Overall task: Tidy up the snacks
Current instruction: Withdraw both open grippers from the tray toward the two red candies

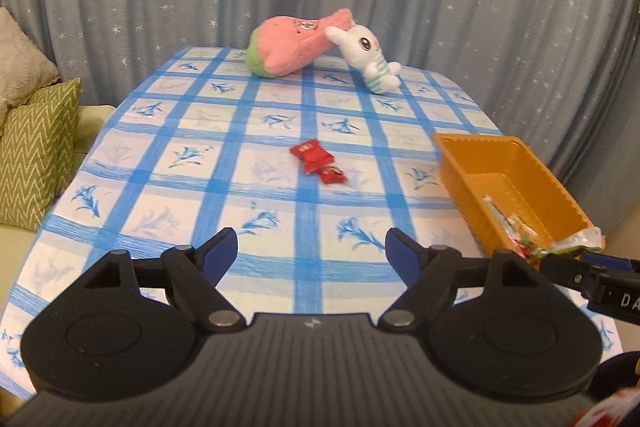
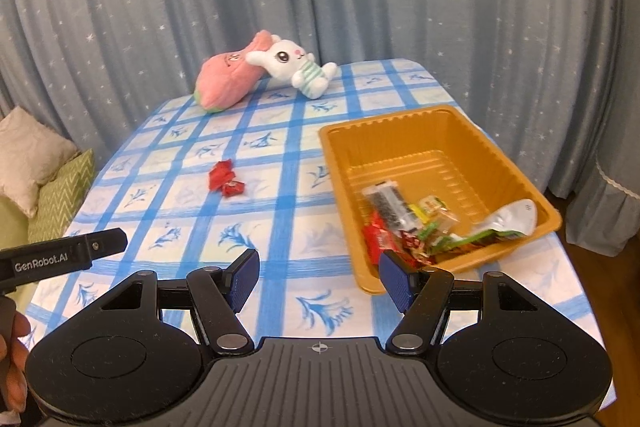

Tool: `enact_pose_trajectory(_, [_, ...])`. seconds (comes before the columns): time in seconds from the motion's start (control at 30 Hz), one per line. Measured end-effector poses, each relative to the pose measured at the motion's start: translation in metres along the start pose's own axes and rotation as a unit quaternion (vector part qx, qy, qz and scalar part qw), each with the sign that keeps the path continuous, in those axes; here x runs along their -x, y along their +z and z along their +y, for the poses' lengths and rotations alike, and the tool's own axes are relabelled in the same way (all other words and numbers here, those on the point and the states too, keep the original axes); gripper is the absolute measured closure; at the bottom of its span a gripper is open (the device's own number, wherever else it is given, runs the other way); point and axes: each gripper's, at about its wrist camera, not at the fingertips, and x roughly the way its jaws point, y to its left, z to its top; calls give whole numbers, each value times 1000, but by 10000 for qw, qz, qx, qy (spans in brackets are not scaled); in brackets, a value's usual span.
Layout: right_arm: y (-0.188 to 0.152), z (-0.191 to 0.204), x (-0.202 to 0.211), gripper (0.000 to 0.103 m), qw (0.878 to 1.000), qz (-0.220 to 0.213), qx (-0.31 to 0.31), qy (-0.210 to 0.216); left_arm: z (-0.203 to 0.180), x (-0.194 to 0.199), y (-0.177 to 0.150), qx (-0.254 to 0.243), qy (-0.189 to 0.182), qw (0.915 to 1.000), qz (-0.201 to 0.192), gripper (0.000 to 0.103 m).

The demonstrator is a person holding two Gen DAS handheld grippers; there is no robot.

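Two red snack packets [image 1: 316, 162] [image 2: 225, 178] lie together in the middle of the blue-checked tablecloth [image 1: 224, 187] [image 2: 280, 227]. An orange plastic tray [image 1: 516, 183] [image 2: 432, 143] stands at the right and holds several wrapped snacks [image 2: 416, 227] at its near end. My left gripper [image 1: 311, 254] hangs open over the near part of the table, well short of the red packets, with nothing between its blue pads. My right gripper [image 2: 318, 275] is open too, empty, its right pad just in front of the tray's near left corner.
A pink plush [image 1: 292, 43] [image 2: 228, 79] and a white rabbit plush [image 1: 370, 57] [image 2: 296, 65] lie at the table's far end before a starry grey curtain. Cushions [image 1: 32, 147] sit on a sofa to the left. The table edge drops off at right.
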Motion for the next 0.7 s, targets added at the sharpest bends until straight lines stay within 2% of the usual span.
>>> enact_pose_trajectory(0.33, [10,31,-37,37,9992,53,296,270,27,-26,16,87,120,9999,-3,21])
enact_pose_trajectory(0.7, [26,59,-104,37,9974,17,567,439,54,-76,36,47,184,9998,12,20])
